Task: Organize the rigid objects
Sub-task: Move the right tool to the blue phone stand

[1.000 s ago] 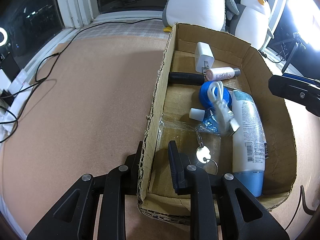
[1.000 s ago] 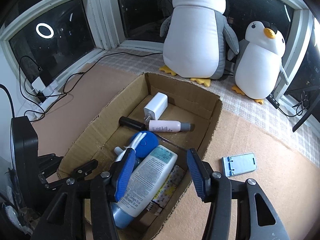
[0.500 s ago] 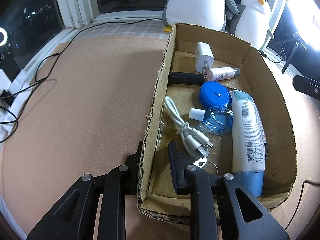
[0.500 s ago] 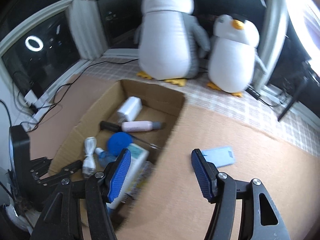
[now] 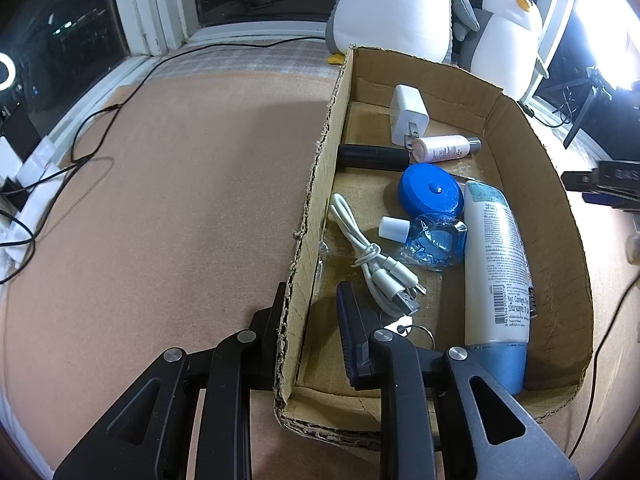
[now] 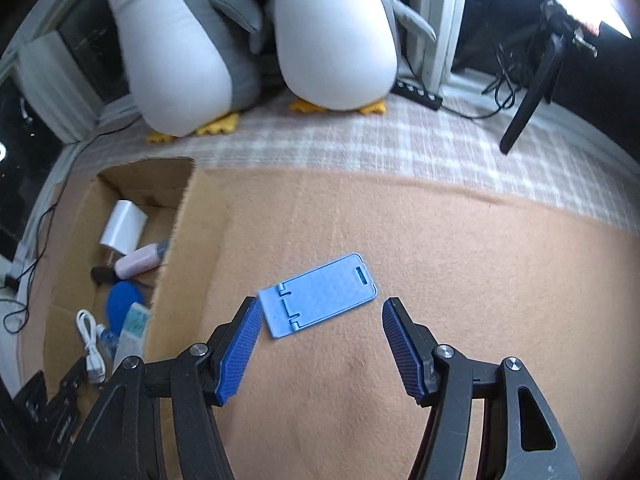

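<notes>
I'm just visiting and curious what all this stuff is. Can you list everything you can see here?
Cardboard box: 1, brown, on the tan mat.
Charger plug: 1, white, far end of box.
Small bottle: 1, pale pink, beside plug.
Black cylinder: 1, by left wall.
Round disc: 1, blue, mid box.
Clear blue bottle: 1, white cap.
USB cable: 1, white, coiled.
Lotion bottle: 1, white and blue, lying down.
Phone stand: 1, light blue, flat on mat outside box.
Plush penguins: 2, white-grey, behind.
Left gripper: black, straddling box wall.
Right gripper: blue pads, open above stand.
</notes>
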Tool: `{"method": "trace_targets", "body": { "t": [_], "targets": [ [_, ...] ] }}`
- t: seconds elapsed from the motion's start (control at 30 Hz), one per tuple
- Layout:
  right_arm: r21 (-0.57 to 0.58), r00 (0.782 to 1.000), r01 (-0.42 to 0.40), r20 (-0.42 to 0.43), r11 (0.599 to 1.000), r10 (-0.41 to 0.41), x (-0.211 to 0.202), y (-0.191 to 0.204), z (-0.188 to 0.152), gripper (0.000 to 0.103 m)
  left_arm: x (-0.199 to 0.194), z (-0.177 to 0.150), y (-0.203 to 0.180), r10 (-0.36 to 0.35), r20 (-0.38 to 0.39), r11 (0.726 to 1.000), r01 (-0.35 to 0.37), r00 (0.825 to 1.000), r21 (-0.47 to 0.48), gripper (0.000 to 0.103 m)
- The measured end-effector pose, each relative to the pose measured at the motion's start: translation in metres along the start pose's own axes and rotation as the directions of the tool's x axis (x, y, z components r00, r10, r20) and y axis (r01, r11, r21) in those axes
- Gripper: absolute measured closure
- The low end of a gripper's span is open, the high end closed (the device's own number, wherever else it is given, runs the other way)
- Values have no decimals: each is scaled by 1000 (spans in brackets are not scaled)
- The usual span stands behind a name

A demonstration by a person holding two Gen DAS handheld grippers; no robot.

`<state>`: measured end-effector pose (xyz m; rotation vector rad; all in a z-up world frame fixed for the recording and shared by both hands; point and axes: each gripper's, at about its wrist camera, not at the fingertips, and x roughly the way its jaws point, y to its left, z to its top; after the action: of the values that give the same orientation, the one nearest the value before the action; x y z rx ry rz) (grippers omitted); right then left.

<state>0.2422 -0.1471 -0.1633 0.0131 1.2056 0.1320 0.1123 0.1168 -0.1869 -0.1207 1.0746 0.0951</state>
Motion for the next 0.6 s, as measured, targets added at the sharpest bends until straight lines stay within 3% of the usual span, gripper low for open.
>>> {"method": "trace_targets", "body": {
  "t": [0.2, 0.6],
  "targets": [
    [100, 999, 40, -41, 994, -36, 22, -3, 14, 44, -1, -1, 4, -9, 2, 1000, 9, 1000, -4, 83],
    [86, 993, 95, -71, 992, -89, 44, -3, 25, 44, 0, -1, 6, -18, 2, 1000, 18, 1000, -10, 83]
  ]
}}
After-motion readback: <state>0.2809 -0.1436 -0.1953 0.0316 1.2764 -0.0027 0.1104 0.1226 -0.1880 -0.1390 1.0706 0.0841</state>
